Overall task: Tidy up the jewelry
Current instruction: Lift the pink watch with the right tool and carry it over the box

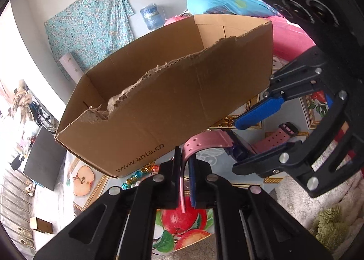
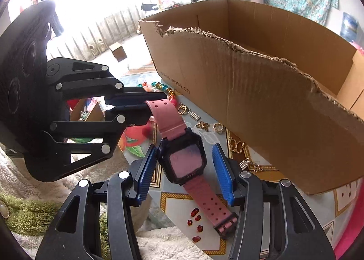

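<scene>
While my left tool (image 2: 145, 106) pinches the pink watch (image 2: 182, 160) by its strap, my right tool (image 2: 184, 173) gapes empty around the face — ready to share the lift toward the cardboard box (image 2: 261, 101).

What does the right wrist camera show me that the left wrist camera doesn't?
Only the right wrist view shows the watch's square face, the red beads by its buckle end, the gold charms along the box, and the right claw open around the watch body.

Only the left wrist view shows the left claw from behind, shut on the strap edge-on, and the apple print beneath.

Both show the pink watch, the torn cardboard box and the coloured beads.
</scene>
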